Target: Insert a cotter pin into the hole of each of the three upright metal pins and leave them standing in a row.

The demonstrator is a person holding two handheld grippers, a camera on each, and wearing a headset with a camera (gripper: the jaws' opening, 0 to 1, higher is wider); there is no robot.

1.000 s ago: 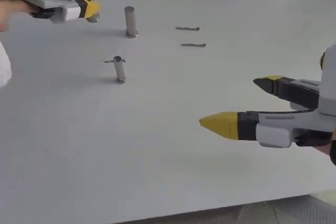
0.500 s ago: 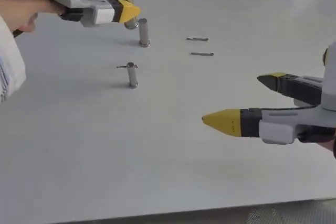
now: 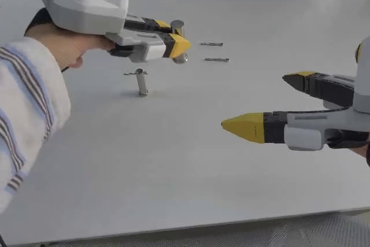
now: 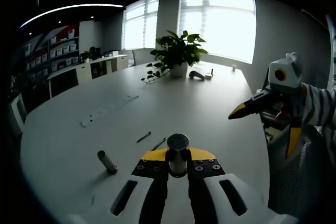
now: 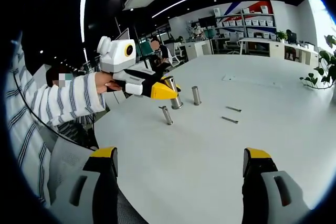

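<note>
The left tool (image 3: 179, 39), upper left of the head view, clenches a metal pin (image 3: 177, 26); the right tool (image 3: 253, 100), at right, gapes released. In the left gripper view that pin sits bottom centre between the jaws, with cotter pins (image 4: 144, 137) lying beyond on the desk (image 4: 210, 108). In the right gripper view a second pin (image 5: 196, 95) stands at centre.

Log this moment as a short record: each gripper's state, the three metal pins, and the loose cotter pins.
left gripper: shut on an upright metal pin
right gripper: open, empty, over the table
fitted pin: standing on the table, cotter pin through its hole
third pin: standing, no cotter pin visible
loose cotter pins: two, lying side by side on the table
</note>
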